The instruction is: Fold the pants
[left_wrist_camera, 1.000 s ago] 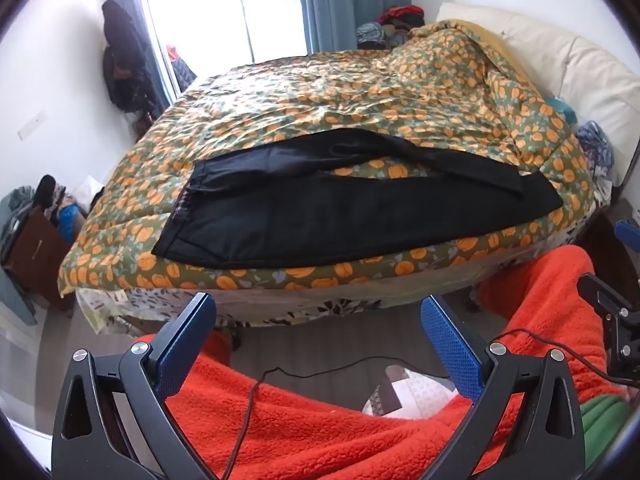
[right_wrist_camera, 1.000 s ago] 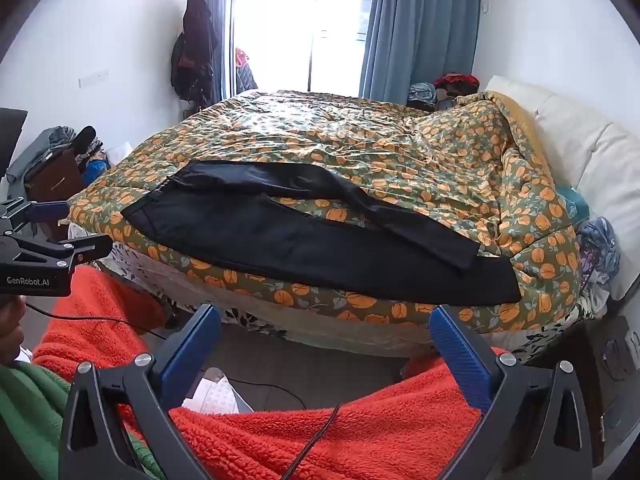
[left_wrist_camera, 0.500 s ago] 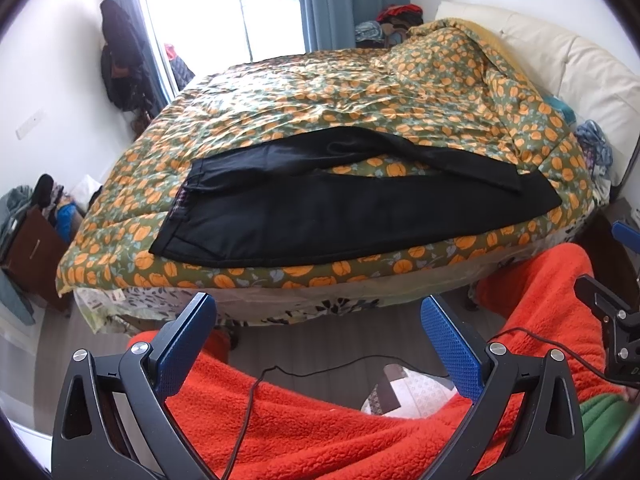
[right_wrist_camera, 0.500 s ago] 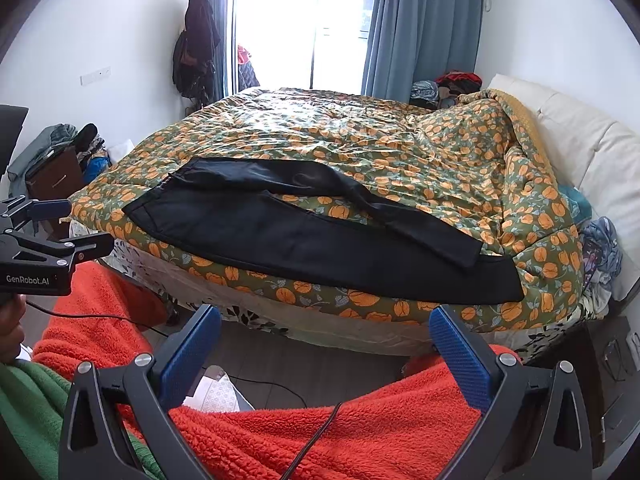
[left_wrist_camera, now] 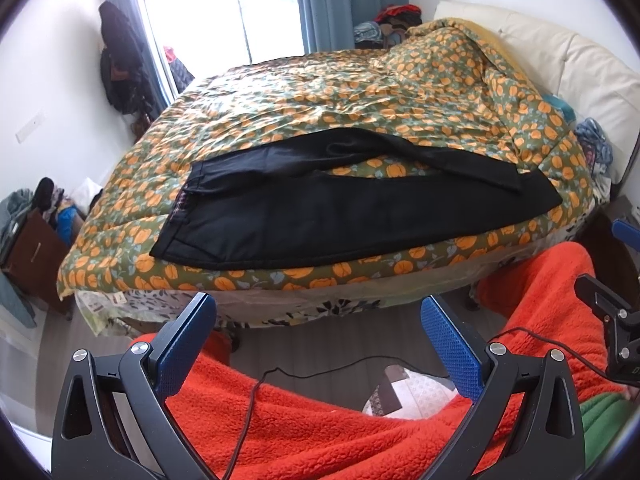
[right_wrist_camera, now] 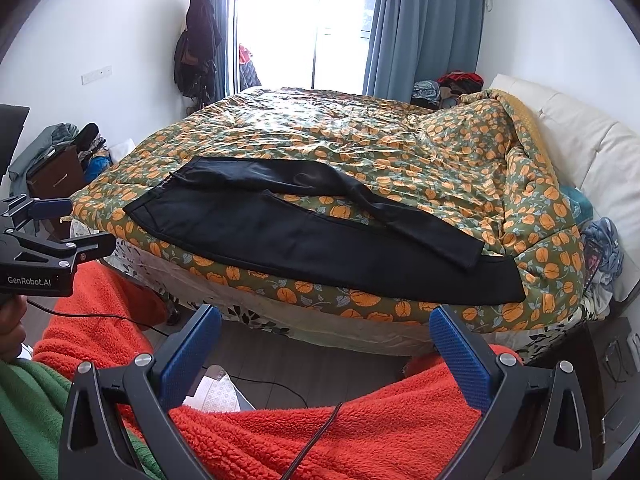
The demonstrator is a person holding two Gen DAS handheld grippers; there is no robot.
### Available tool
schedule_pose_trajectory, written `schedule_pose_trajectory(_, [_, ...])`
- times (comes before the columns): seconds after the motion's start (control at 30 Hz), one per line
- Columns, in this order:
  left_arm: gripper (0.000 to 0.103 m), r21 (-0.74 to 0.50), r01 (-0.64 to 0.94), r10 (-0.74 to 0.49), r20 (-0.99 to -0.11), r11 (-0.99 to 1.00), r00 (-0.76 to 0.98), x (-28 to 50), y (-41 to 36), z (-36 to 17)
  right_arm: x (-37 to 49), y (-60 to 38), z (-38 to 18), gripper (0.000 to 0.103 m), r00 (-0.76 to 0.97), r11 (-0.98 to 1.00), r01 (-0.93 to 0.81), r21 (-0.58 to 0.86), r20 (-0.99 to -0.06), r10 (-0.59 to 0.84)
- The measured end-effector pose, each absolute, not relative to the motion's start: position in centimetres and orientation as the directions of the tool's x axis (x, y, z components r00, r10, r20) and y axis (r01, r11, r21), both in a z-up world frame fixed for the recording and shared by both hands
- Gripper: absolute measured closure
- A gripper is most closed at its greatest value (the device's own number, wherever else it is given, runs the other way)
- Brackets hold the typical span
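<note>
A pair of black pants [left_wrist_camera: 352,216] lies spread flat along the near edge of a bed, on a green quilt [left_wrist_camera: 360,92] printed with orange pumpkins. In the left wrist view the waistband sits toward 9 o'clock and the leg ends toward 3 o'clock; the near leg runs straight along the quilt's edge, while the far leg angles across from about 11 o'clock and its cuff overlaps the near leg close to the hem. The right wrist view shows the same pants [right_wrist_camera: 320,236] with the waistband at 9 o'clock and the hems near 4 o'clock. The left claw [left_wrist_camera: 318,344] is spread wide with nothing between its blue pads [left_wrist_camera: 450,354], and it hangs at 6 o'clock well apart from the bed, above an orange fleece [left_wrist_camera: 320,420] that covers the person's lap. The right claw [right_wrist_camera: 326,354] is likewise wide open and empty, its blue pads [right_wrist_camera: 460,360] framing the floor below the mattress edge, also clear of the pants. From the right wrist view the left claw's body shows at 9 o'clock, held by a hand [right_wrist_camera: 10,332] with a green sleeve [right_wrist_camera: 36,408] below it. A thin black cable [left_wrist_camera: 256,404] trails over the fleece. A cream headboard [right_wrist_camera: 580,148] stands at 3 o'clock, and blue curtains [right_wrist_camera: 424,28] hang by a bright window at 12 o'clock.
</note>
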State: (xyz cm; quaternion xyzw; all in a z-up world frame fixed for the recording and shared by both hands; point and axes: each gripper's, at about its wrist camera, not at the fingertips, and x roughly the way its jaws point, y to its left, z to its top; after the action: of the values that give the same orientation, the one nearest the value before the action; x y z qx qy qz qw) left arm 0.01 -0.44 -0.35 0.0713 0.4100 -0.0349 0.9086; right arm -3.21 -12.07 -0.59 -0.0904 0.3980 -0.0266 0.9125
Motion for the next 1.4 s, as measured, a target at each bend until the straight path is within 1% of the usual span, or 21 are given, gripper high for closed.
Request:
schedule_pose_trajectory(1.17, [0.001,0.102,0.122,-0.004,-0.751,0.987,0.661,0.08,-0.60,-0.38,-3.10,-11.80,-1.09,0.000,0.678,0.982,-0.032,-0.184,-0.726,-0.115])
schedule_pose_trajectory(1.4, [0.001,0.119,0.117,0.015,-0.758,0.986,0.652,0.33,-1.20,-0.60,-2.96,-11.85,-1.18,0.000,0.684,0.982,-0.023,-0.188,-0.719,-0.122])
